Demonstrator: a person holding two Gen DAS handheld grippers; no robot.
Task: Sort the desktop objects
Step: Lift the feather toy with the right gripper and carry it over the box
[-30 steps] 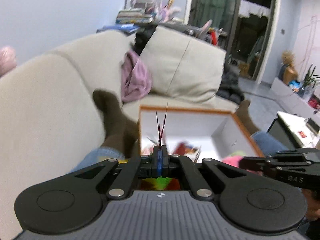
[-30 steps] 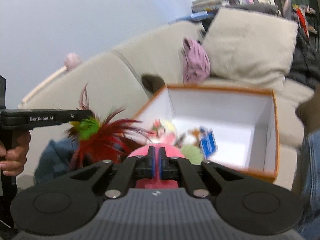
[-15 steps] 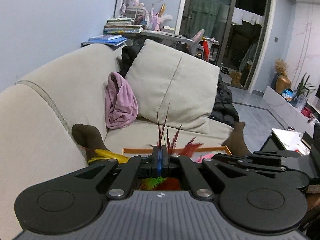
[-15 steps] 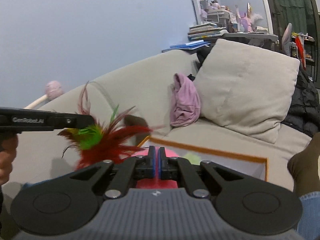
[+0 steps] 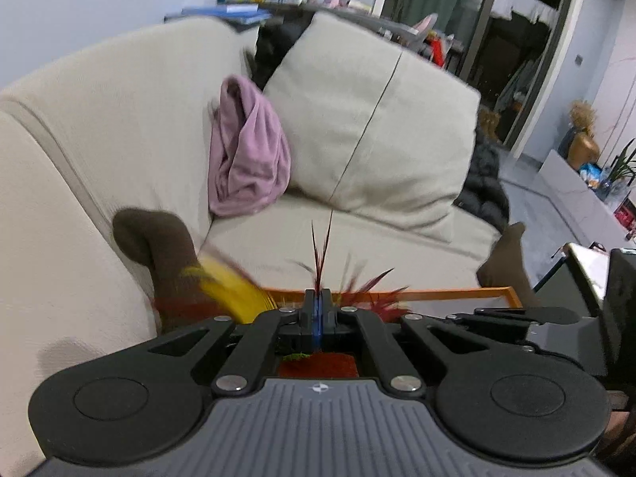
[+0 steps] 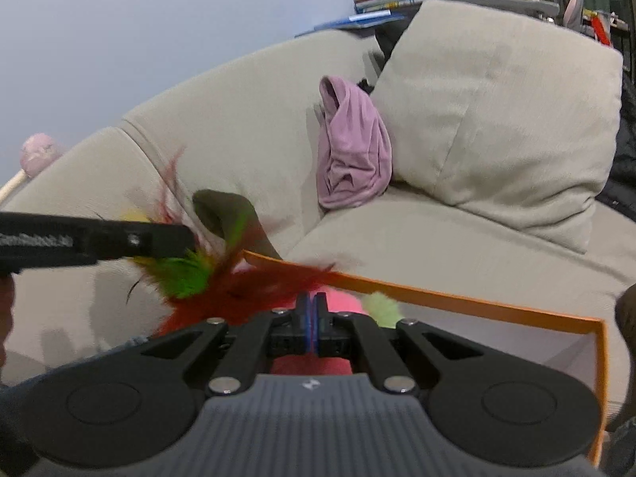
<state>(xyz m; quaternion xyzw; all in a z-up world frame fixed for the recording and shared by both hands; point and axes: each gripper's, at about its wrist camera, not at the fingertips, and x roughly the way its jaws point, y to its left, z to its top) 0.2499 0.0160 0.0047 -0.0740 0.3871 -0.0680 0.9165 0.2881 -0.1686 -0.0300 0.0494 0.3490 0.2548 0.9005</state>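
Both grippers' jaws are clenched: left gripper (image 5: 317, 305) pinches the feather toy (image 6: 222, 278), right gripper (image 6: 312, 310) the pink plush (image 6: 338, 298).

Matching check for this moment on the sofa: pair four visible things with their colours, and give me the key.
Things:
1. crumpled cloth
2. box rim
3. large cushion
4. socks

Colours:
A. orange
B. dark brown
C. lilac
D. beige

Pairs: 1-C, 2-A, 3-D, 4-B
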